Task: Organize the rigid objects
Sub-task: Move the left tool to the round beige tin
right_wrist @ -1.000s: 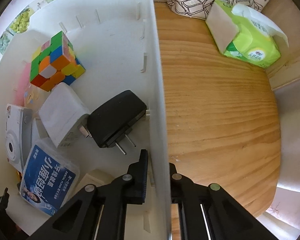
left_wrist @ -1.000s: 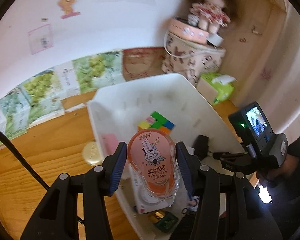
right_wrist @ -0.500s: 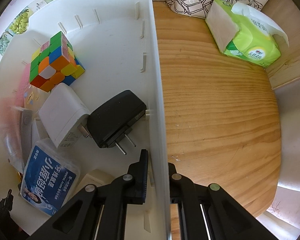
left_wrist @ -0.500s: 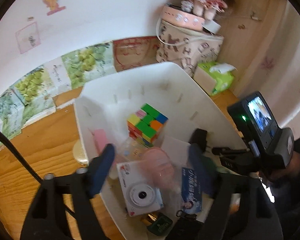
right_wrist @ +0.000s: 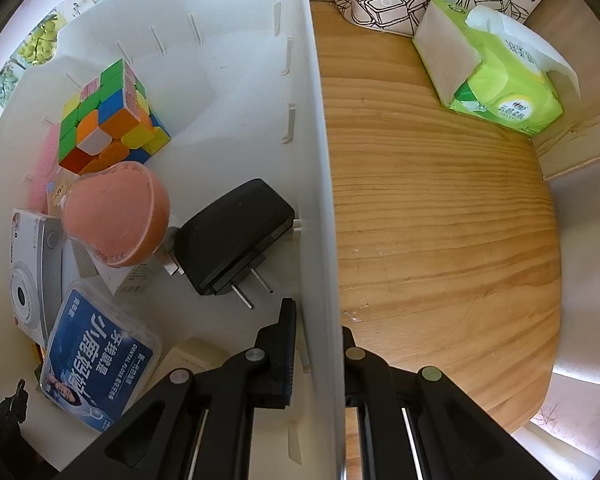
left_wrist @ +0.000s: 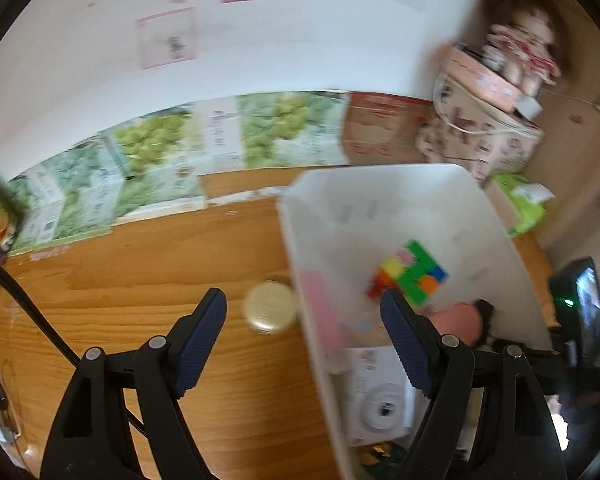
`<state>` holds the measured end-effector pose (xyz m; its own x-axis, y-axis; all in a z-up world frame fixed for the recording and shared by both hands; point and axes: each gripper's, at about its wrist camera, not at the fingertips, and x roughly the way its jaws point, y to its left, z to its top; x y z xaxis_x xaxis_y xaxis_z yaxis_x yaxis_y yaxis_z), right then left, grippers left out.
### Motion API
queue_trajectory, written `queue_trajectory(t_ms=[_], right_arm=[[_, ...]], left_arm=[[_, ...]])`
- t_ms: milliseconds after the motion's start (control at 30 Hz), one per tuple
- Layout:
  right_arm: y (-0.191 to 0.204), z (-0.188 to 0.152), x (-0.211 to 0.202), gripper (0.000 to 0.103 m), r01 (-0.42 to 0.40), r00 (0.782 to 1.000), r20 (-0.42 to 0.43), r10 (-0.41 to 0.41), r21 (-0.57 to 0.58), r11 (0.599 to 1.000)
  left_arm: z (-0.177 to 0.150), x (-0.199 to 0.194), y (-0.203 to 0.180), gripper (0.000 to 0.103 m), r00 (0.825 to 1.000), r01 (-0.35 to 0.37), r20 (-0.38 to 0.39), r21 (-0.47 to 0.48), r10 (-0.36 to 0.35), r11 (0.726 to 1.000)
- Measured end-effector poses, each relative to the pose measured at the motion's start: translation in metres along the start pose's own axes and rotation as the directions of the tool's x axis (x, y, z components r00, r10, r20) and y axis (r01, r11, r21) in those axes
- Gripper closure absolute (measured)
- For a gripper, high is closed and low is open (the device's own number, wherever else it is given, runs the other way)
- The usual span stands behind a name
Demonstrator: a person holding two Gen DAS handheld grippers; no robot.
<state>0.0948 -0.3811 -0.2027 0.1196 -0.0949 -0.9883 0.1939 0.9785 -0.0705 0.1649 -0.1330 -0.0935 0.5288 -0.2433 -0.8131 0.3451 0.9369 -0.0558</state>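
2 grippers: left gripper (left_wrist: 304, 336) wide open, empty, straddling white bin (left_wrist: 496, 224) left wall; right gripper (right_wrist: 318, 322) clamps bin's right wall; orange tape dispenser (right_wrist: 116, 216) inside.

An orange, rounded correction-tape dispenser (right_wrist: 114, 218) lies on its side inside a white plastic bin (right_wrist: 236, 80), ahead and left of the right tongs, resting atop a white box, below a scrambled cube (right_wrist: 110, 118).

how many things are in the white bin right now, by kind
puzzle cube: 1
orange tape dispenser: 1
plug adapters: 2, black and white
instant camera: 1
dental floss box: 1
pink item: 1
Total: 7 clearly seen; others are partly hidden.
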Motion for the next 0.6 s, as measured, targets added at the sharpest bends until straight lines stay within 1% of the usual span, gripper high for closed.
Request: queue_trajectory(t_ms=[67,167,267,367,433,600], right_arm=[[0.000,0.000,0.000,0.093,0.000,1.000,0.000,0.000,0.000,1.000],[0.002,0.000,0.000,0.092,0.005,1.000,-0.002,-0.005,-0.001,1.000],[0.003,0.001,0.000,0.092,0.009,1.000,-0.005,-0.009,0.001,1.000],[0.006,0.002,0.000,0.091,0.014,1.000,-0.008,-0.014,0.005,1.000],[0.006,0.003,0.000,0.091,0.016,1.000,-0.009,-0.016,0.010,1.000],[0.008,0.007,0.000,0.090,0.031,0.999,-0.019,-0.031,0.016,0.999]], left_arm=[[0.004,0.002,0.012,0.021,1.000,-0.022,-0.011,-0.004,0.022,1.000],[0.008,0.005,0.024,0.021,0.998,-0.054,-0.025,0.029,0.055,0.998],[0.010,0.011,0.031,0.021,0.997,-0.052,-0.047,0.088,0.056,0.995],[0.007,0.021,0.035,0.021,0.995,-0.065,-0.065,0.185,0.078,0.981],[0.004,0.027,0.037,0.021,0.995,-0.040,-0.083,0.236,0.061,0.971],[-0.003,0.049,0.040,0.021,0.990,0.070,-0.142,0.322,-0.025,0.944]])
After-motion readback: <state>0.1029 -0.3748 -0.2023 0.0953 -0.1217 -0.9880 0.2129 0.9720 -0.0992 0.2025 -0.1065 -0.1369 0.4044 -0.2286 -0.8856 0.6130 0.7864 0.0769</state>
